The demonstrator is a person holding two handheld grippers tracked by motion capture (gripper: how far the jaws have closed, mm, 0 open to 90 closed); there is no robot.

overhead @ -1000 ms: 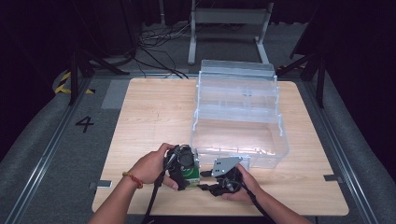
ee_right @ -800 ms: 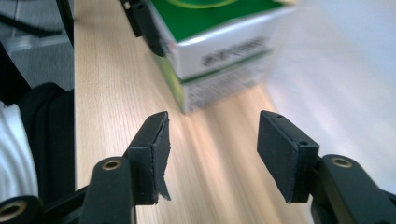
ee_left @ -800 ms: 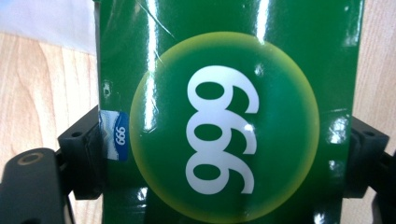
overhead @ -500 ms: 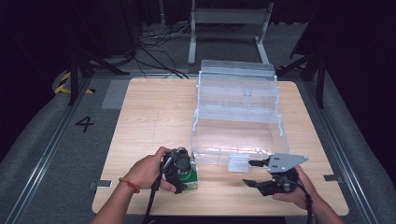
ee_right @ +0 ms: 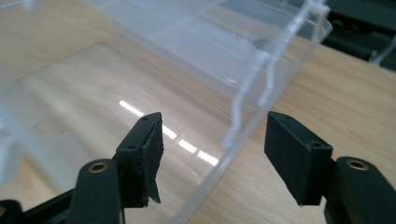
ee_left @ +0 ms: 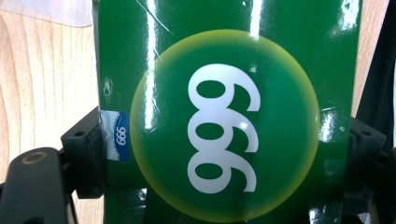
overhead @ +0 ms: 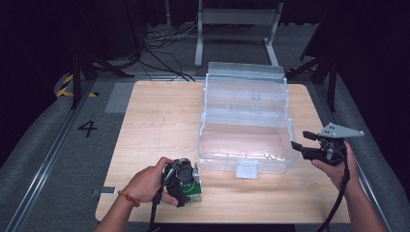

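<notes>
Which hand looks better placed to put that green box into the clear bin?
Probably the left: its tongs are shut on the green box. The right tongs are open with nothing between them, beside the clear bin.

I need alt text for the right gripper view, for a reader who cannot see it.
The open right gripper straddles the side wall of a clear plastic box, one black jaw inside and one outside. The box stands on a light wooden table.
</notes>
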